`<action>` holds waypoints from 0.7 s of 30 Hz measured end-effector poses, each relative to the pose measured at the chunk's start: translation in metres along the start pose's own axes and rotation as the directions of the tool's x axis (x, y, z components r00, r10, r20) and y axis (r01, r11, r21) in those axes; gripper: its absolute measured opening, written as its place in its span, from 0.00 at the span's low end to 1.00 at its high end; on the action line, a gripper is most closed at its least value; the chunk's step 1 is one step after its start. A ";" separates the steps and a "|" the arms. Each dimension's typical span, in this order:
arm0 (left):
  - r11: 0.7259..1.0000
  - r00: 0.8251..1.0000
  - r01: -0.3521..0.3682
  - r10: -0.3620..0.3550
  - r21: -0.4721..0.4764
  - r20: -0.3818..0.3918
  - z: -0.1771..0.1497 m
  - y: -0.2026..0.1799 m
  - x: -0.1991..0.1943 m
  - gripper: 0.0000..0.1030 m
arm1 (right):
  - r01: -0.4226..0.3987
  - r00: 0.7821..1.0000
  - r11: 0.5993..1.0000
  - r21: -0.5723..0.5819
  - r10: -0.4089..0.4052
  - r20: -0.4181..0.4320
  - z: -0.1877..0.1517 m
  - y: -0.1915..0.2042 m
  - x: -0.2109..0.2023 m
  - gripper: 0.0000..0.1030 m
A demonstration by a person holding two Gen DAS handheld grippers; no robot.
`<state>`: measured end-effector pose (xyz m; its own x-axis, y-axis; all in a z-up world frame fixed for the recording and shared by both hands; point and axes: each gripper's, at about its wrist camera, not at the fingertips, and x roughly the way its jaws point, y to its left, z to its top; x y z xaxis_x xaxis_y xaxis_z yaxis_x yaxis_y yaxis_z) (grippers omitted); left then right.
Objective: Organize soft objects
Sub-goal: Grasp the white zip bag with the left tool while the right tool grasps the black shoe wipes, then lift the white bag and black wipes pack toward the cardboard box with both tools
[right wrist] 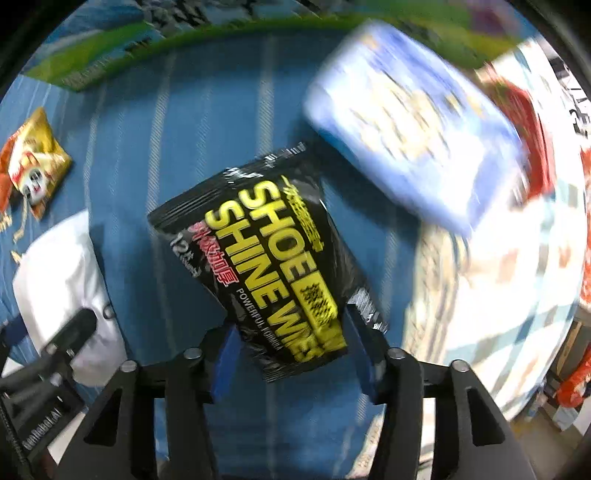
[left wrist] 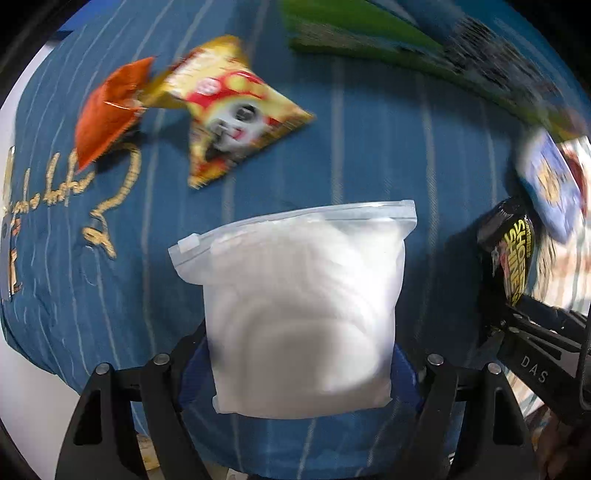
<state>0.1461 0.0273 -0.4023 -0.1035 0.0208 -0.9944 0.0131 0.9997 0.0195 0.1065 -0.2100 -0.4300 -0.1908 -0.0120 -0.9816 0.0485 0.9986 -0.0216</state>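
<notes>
My left gripper [left wrist: 301, 363] is shut on a white zip-lock pouch [left wrist: 299, 302] and holds it above the blue striped cloth [left wrist: 369, 147]. My right gripper [right wrist: 293, 350] is shut on a black "Shoe Shine Wipes" packet [right wrist: 266, 258], lifted over the same cloth. The packet also shows in the left wrist view [left wrist: 511, 254] at the right edge, and the white pouch shows in the right wrist view [right wrist: 62, 280] at the left. A yellow-red panda snack bag [left wrist: 229, 107] and an orange packet [left wrist: 110, 110] lie on the cloth at the far left.
A blue-white pack [right wrist: 413, 125] lies far right on the cloth, beside a patterned white surface [right wrist: 498, 280]. A green-edged item [left wrist: 369, 33] lies along the far side. The view is motion-blurred.
</notes>
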 end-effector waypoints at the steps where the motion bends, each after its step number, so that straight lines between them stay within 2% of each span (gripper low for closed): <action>1: 1.000 1.000 0.008 -0.008 0.015 -0.006 -0.005 -0.007 0.000 0.78 | 0.002 1.000 1.000 0.012 -0.001 -0.011 -0.009 -0.008 0.001 0.41; 2: 0.999 1.000 0.015 -0.014 0.029 -0.013 -0.009 -0.015 0.001 0.78 | -0.003 1.000 1.000 0.030 0.004 -0.025 -0.018 -0.018 0.002 0.38; 4: 0.998 0.999 0.029 -0.028 0.063 -0.026 -0.017 -0.031 0.004 0.78 | -0.007 0.999 0.997 0.072 0.011 -0.051 -0.034 -0.040 0.004 0.38; 7: 0.994 1.000 0.013 -0.011 0.106 -0.017 -0.021 -0.048 0.005 0.78 | -0.056 0.995 0.989 0.135 0.067 -0.075 -0.064 -0.071 0.008 0.40; 9: 0.993 1.000 0.015 -0.014 0.118 -0.009 -0.023 -0.057 0.004 0.78 | -0.095 0.992 0.987 0.132 0.106 -0.076 -0.077 -0.085 0.004 0.52; 10: 0.993 1.000 0.024 -0.023 0.115 -0.010 -0.022 -0.057 0.003 0.78 | -0.102 0.992 0.988 0.117 0.110 -0.060 -0.081 -0.091 -0.002 0.63; 11: 0.993 1.000 0.029 -0.027 0.111 -0.014 -0.013 -0.059 0.003 0.78 | -0.103 0.993 0.990 0.094 0.107 -0.038 -0.081 -0.094 -0.009 0.69; 13: 0.995 0.999 0.047 -0.045 0.091 -0.023 -0.012 -0.058 0.003 0.78 | -0.056 0.998 0.998 -0.017 0.057 0.021 -0.075 -0.090 -0.026 0.70; 14: 0.995 0.999 0.050 -0.048 0.086 -0.024 -0.009 -0.052 0.003 0.78 | 0.017 0.998 0.991 -0.136 -0.010 0.057 -0.070 -0.073 -0.035 0.70; 15: 0.996 0.999 0.050 -0.048 0.079 -0.024 -0.010 -0.050 0.003 0.78 | 0.076 0.995 0.972 -0.222 -0.059 0.081 -0.069 -0.063 -0.039 0.70; 16: 0.996 0.999 0.051 -0.050 0.074 -0.023 -0.011 -0.039 0.003 0.78 | 0.128 0.990 0.937 -0.326 -0.101 0.098 -0.069 -0.051 -0.040 0.72; 17: 0.996 0.999 0.052 -0.050 0.068 -0.021 -0.014 -0.037 0.003 0.78 | 0.153 0.988 0.907 -0.391 -0.128 0.088 -0.068 -0.043 -0.037 0.73; 18: 0.997 0.999 0.051 -0.050 0.060 -0.018 -0.017 -0.034 0.003 0.78 | 0.148 0.989 0.887 -0.437 -0.132 0.067 -0.066 -0.035 -0.033 0.73; 21: 0.999 0.999 0.045 -0.044 0.031 -0.014 -0.029 -0.030 0.003 0.78 | 0.058 0.997 0.871 -0.489 -0.075 -0.017 -0.066 -0.030 -0.024 0.77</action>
<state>0.1169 -0.0022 -0.4030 -0.1176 -0.0234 -0.9928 0.0395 0.9988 -0.0283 0.0448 -0.2360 -0.3932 -0.2103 -0.0863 -0.9738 -0.4477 0.8940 0.0175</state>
